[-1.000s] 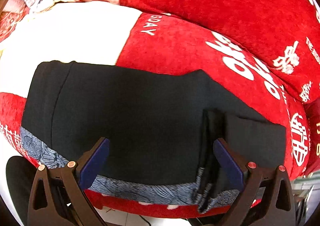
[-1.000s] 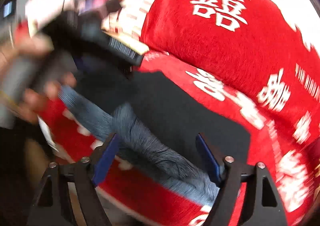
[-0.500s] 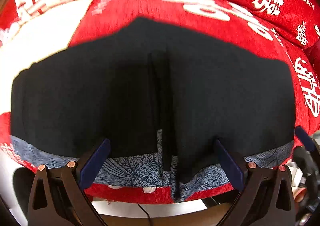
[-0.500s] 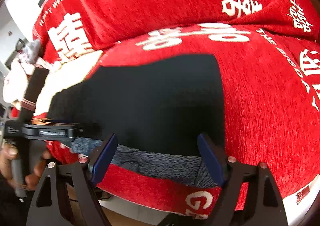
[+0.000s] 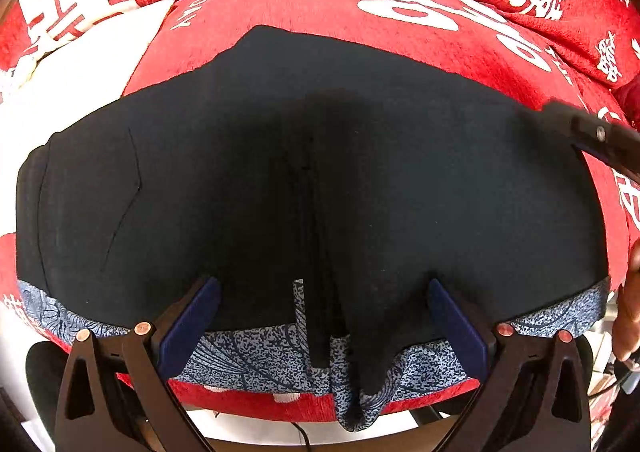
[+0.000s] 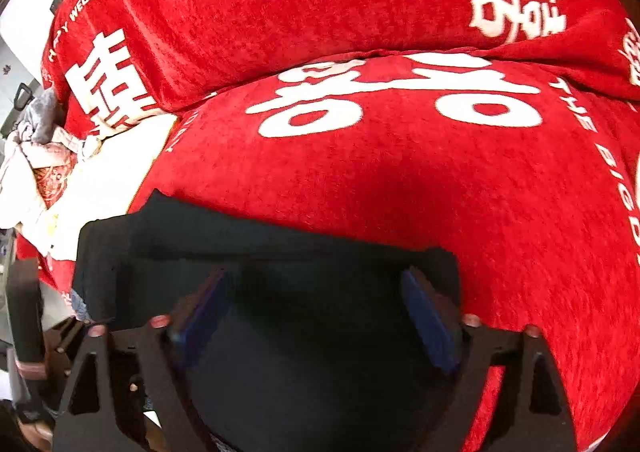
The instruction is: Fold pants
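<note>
black pants [image 5: 240, 180] lie flat on the red sofa cover [image 5: 400, 36]. left gripper [image 5: 322, 322] wide over the patterned waistband [image 5: 248, 356]; right gripper [image 6: 316, 316] just opened wider, nothing gripped.

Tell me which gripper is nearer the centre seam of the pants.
Left. The left gripper straddles the centre seam, open jaws on either side. The right gripper hangs open over the pants' far right end.
</note>
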The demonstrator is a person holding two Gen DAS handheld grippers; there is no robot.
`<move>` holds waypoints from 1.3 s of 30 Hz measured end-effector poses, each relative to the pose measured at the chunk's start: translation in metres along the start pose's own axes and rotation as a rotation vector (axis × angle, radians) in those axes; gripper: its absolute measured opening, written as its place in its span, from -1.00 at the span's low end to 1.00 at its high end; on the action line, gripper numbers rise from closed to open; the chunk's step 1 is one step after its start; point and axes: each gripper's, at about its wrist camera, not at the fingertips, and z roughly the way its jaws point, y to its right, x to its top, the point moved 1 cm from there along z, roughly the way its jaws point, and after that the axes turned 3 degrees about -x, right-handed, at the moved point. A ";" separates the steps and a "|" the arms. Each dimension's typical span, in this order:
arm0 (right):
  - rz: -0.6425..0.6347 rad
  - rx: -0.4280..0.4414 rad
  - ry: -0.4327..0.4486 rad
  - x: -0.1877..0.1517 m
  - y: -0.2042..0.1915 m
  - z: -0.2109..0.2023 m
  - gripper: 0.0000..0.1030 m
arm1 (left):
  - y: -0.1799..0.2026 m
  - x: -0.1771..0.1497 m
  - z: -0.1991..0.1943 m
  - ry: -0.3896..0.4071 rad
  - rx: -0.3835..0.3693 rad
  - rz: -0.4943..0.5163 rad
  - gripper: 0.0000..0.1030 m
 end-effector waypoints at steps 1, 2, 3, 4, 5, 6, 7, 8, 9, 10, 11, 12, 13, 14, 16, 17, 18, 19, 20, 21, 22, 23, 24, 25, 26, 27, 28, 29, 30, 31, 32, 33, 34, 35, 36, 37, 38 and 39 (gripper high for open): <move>-0.036 -0.017 -0.007 -0.005 -0.004 -0.002 0.82 | 0.001 -0.002 -0.001 0.000 -0.002 -0.001 1.00; -0.059 -0.026 -0.010 -0.013 -0.006 -0.004 0.82 | 0.001 -0.003 -0.001 0.001 -0.003 -0.001 1.00; -0.068 -0.032 -0.010 -0.019 -0.007 -0.007 0.82 | 0.001 -0.003 -0.001 0.002 -0.004 0.000 1.00; -0.076 -0.044 -0.009 -0.030 -0.006 -0.012 0.82 | -0.001 -0.003 -0.001 0.004 -0.006 0.003 1.00; -0.085 -0.080 -0.001 -0.045 -0.005 -0.020 0.82 | -0.002 -0.004 -0.001 0.006 -0.010 0.005 1.00; -0.095 -0.131 0.006 -0.057 -0.002 -0.026 0.83 | -0.002 -0.004 -0.001 0.007 -0.012 0.007 1.00; -0.106 -0.205 0.006 -0.070 0.001 -0.031 0.83 | -0.002 -0.004 -0.002 0.006 -0.012 0.010 1.00; -0.107 -0.277 0.020 -0.085 0.007 -0.040 0.83 | -0.005 -0.004 -0.001 0.002 -0.009 0.014 1.00; -0.091 -0.302 0.047 -0.095 0.013 -0.050 0.83 | -0.004 -0.003 -0.003 -0.002 0.001 0.013 1.00; -0.046 -0.317 0.083 -0.107 0.023 -0.065 0.83 | -0.002 -0.002 -0.006 -0.001 0.018 0.009 1.00; -0.012 -0.333 0.098 -0.114 0.029 -0.073 0.83 | 0.001 -0.001 -0.009 0.009 0.033 0.008 1.00; 0.023 -0.352 0.114 -0.120 0.036 -0.082 0.83 | 0.004 -0.001 -0.013 0.027 0.050 0.014 1.00; 0.058 -0.366 0.131 -0.125 0.043 -0.089 0.83 | 0.011 -0.001 -0.016 0.049 0.063 0.038 1.00; 0.089 -0.359 0.138 -0.130 0.050 -0.092 0.83 | 0.016 -0.002 -0.015 0.054 0.070 0.060 1.00; 0.100 -0.333 0.094 -0.132 0.055 -0.083 0.83 | 0.024 -0.003 -0.008 0.046 0.090 0.103 1.00; 0.074 -0.386 0.055 -0.133 0.055 -0.074 0.83 | 0.020 -0.001 -0.005 0.043 0.073 0.098 1.00; 0.045 -0.461 0.024 -0.132 0.055 -0.067 0.83 | 0.015 0.001 -0.003 0.033 0.042 0.079 1.00; 0.025 -0.530 -0.014 -0.133 0.057 -0.060 0.83 | 0.006 0.002 -0.001 0.013 0.002 0.048 1.00; 0.035 -0.543 -0.032 -0.135 0.062 -0.059 0.82 | -0.002 0.003 0.000 -0.005 -0.024 0.015 1.00; 0.072 -0.510 -0.017 -0.136 0.066 -0.065 0.80 | -0.003 0.005 -0.001 -0.007 -0.025 0.001 1.00; 0.094 -0.489 0.008 -0.135 0.067 -0.071 0.80 | -0.006 0.004 -0.006 0.005 -0.005 -0.008 1.00; 0.108 -0.460 0.069 -0.132 0.064 -0.085 0.80 | -0.008 0.004 -0.013 0.027 0.017 -0.018 1.00; 0.104 -0.448 0.102 -0.130 0.060 -0.093 0.81 | -0.009 0.004 -0.019 0.048 0.022 -0.027 1.00; 0.092 -0.433 0.136 -0.126 0.053 -0.099 0.82 | -0.006 0.003 -0.023 0.062 0.006 -0.025 1.00; 0.069 -0.401 0.154 -0.122 0.043 -0.102 0.82 | -0.002 0.003 -0.024 0.067 -0.010 -0.013 1.00; 0.053 -0.373 0.146 -0.118 0.036 -0.097 0.82 | 0.003 0.002 -0.023 0.066 -0.012 0.006 1.00; 0.027 -0.337 0.125 -0.117 0.029 -0.090 0.83 | 0.009 0.000 -0.019 0.058 0.005 0.034 1.00; -0.009 -0.337 0.091 -0.116 0.023 -0.078 0.83 | 0.013 -0.003 -0.012 0.041 0.041 0.062 1.00; -0.038 -0.380 0.062 -0.117 0.021 -0.067 0.85 | 0.013 -0.005 -0.004 0.026 0.050 0.075 1.00; -0.050 -0.423 0.023 -0.119 0.024 -0.053 0.89 | 0.006 -0.005 -0.003 0.031 0.019 0.056 1.00; -0.018 -0.411 0.010 -0.121 0.031 -0.050 0.92 | -0.001 -0.003 -0.002 0.015 -0.018 0.024 1.00; 0.016 -0.388 0.009 -0.122 0.036 -0.051 0.93 | -0.007 -0.001 -0.003 0.004 -0.034 0.003 1.00; 0.048 -0.368 0.010 -0.123 0.040 -0.055 0.93 | -0.009 0.001 -0.006 0.011 -0.025 -0.001 1.00; 0.045 -0.373 0.013 -0.124 0.040 -0.058 0.93 | -0.010 0.002 -0.010 0.024 -0.005 0.000 1.00; 0.026 -0.390 0.020 -0.124 0.038 -0.063 0.93 | -0.012 0.002 -0.015 0.041 0.015 -0.005 1.00; 0.015 -0.403 0.034 -0.122 0.036 -0.066 0.93 | -0.012 0.002 -0.019 0.058 0.020 -0.012 1.00; 0.004 -0.412 0.067 -0.122 0.032 -0.074 0.93 | -0.012 0.003 -0.021 0.068 0.015 -0.014 1.00; 0.000 -0.402 0.091 -0.122 0.026 -0.079 0.93 | -0.013 0.004 -0.019 0.071 0.019 -0.012 1.00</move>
